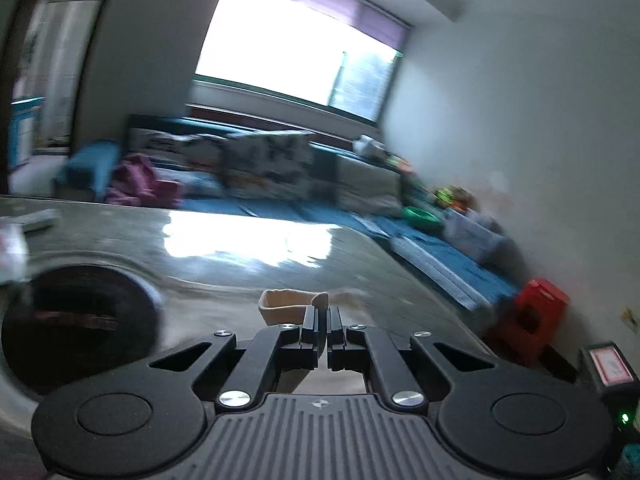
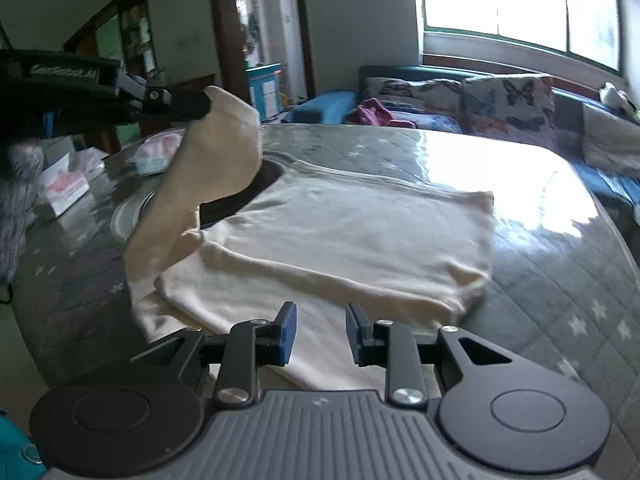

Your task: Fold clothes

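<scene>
The right tool (image 2: 321,334) is black, with silver screws, blue pads (image 2: 289,332) and a ribbed grey base.

sofa (image 2: 500,96), tissue boxes (image 2: 64,184), red stool (image 1: 538,316)

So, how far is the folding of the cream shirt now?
Partly done. The cream shirt lies on the table with one layer already doubled over. In hand: the left tongs, shut, lift one end of it. The right tongs are open, holding nothing. Left: laying the lifted part down and final folds.

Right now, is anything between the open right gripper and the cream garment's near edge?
Nothing visible. The right gripper hovers open directly over the cream garment, while the left gripper holds one part lifted at far left.
</scene>
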`<state>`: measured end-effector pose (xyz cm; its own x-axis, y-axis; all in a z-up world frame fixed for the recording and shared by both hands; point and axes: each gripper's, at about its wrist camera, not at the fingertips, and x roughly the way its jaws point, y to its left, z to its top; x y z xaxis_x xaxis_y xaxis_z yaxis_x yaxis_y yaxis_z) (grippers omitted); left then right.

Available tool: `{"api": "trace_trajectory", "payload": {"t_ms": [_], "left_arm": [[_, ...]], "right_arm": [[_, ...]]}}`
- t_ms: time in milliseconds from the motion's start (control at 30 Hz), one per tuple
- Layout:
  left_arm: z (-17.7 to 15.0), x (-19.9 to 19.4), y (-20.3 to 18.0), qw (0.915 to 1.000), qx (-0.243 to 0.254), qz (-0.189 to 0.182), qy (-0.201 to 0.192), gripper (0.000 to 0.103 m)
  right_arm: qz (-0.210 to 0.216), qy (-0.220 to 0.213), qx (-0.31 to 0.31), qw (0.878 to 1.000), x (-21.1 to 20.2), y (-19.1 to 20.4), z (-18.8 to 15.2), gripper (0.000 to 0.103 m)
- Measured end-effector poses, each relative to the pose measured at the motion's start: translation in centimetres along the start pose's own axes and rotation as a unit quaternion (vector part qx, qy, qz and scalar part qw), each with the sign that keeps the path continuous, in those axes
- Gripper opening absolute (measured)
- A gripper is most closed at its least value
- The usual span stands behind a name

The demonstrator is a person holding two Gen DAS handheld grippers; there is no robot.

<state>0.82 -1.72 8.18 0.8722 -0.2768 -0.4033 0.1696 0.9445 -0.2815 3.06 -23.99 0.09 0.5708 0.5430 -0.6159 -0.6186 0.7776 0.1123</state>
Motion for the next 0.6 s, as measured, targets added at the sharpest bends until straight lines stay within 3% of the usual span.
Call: {"api": "trace_trajectory", "payload": {"t_ms": [133, 300, 367, 467, 600], "left_arm": [[-2.0, 2.5, -2.5, 0.9986, 0.014, -0.041, 0.030, 0.004], [-4.8, 5.1, -3.7, 0.9939, 0.022, -0.064, 0.087, 0.008], [-5.6, 5.2, -4.0, 0.9920, 0.035, -0.067, 0.100, 0.009], [-5.9, 4.5, -3.6, 0.9903, 0.051, -0.071, 0.108, 0.020], [-6.4, 2.8, -1.4, 0.9916, 0.076, -0.038, 0.097, 0.025]], "right_arm": [[-0.011, 0.003, 0.020, 1.000, -0.7, -1.3, -0.9, 0.027], [-0.026, 0.007, 0.042, 0.999, -1.2, -2.6, -1.8, 0.027], [-0.028, 0.006, 0.044, 0.999, -1.5, -2.7, -1.8, 0.026], [-0.032, 0.004, 0.046, 0.998, -2.0, -3.0, -1.6, 0.027], [-0.036, 0.001, 0.048, 0.998, -2.6, -3.3, -1.4, 0.027]]}}
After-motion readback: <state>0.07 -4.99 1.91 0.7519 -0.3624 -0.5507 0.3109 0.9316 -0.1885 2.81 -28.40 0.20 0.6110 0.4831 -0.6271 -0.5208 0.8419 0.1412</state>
